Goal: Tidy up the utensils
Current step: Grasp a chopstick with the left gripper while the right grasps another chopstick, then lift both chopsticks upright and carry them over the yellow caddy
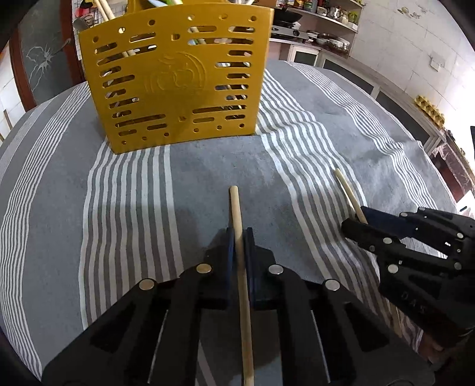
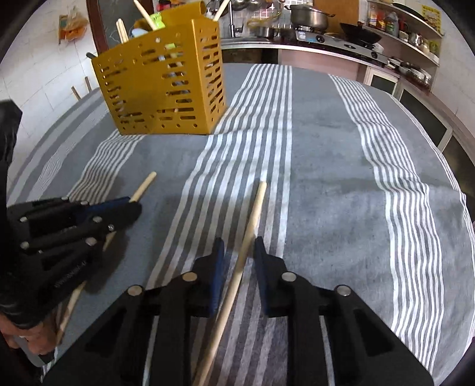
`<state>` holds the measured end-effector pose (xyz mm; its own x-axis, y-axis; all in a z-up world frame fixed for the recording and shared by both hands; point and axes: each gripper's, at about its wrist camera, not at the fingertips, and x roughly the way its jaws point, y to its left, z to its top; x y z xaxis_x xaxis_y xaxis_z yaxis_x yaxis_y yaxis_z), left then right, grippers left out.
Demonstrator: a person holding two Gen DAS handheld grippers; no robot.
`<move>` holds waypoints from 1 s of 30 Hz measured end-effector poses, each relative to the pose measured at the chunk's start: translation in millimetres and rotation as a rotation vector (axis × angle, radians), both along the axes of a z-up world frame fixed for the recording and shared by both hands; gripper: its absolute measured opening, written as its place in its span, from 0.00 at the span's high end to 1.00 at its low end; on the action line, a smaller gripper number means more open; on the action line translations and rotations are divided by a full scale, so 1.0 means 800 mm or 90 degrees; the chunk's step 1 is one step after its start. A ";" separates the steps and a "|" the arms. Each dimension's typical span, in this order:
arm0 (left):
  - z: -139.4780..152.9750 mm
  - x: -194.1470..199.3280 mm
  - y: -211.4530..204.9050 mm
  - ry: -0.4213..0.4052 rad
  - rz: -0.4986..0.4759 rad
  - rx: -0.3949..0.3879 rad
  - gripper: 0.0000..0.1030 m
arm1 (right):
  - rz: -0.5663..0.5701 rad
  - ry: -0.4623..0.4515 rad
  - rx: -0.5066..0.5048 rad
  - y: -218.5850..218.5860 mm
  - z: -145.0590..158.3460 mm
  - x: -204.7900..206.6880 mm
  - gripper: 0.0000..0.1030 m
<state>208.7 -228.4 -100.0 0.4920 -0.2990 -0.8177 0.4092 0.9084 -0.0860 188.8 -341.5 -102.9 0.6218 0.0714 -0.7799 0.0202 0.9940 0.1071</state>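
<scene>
The left gripper (image 1: 240, 234) is clamped on one wooden chopstick (image 1: 237, 213); the right gripper (image 2: 239, 248) straddles the other chopstick (image 2: 252, 216), its pads not yet touching. Both lie on the striped counter (image 2: 341, 193). Next, probably: lift them into the yellow holder (image 2: 160, 89).

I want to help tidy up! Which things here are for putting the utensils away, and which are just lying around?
For the job: left tool, left chopstick, right tool, right chopstick, yellow holder.

Just around: striped cloth, pot on the stove, wok.
</scene>
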 end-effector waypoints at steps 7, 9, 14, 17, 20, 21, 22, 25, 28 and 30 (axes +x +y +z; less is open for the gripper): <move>0.002 -0.001 0.008 -0.001 -0.002 -0.004 0.94 | -0.004 0.001 0.018 -0.011 0.002 0.005 0.93; 0.007 -0.005 0.012 0.001 -0.006 -0.019 0.95 | -0.009 -0.012 0.021 -0.010 0.010 0.000 0.95; 0.037 -0.012 0.036 -0.021 -0.001 -0.067 0.95 | -0.006 -0.074 0.036 -0.012 0.043 -0.014 0.95; 0.061 -0.014 0.059 -0.046 0.014 -0.095 0.95 | 0.000 -0.124 0.050 -0.010 0.069 -0.028 0.95; 0.086 -0.019 0.075 -0.070 0.023 -0.117 0.95 | 0.004 -0.167 0.064 -0.012 0.093 -0.038 0.94; 0.093 -0.022 0.079 -0.080 0.024 -0.121 0.95 | 0.008 -0.183 0.069 -0.010 0.102 -0.043 0.94; 0.101 -0.024 0.084 -0.090 0.025 -0.122 0.95 | 0.009 -0.188 0.067 -0.009 0.106 -0.044 0.94; 0.121 -0.034 0.092 -0.125 0.025 -0.129 0.95 | 0.015 -0.221 0.067 -0.004 0.121 -0.054 0.94; 0.137 -0.040 0.098 -0.146 0.024 -0.146 0.95 | 0.024 -0.244 0.071 -0.002 0.132 -0.058 0.94; 0.146 -0.045 0.103 -0.157 0.021 -0.152 0.95 | 0.026 -0.253 0.061 0.000 0.138 -0.061 0.94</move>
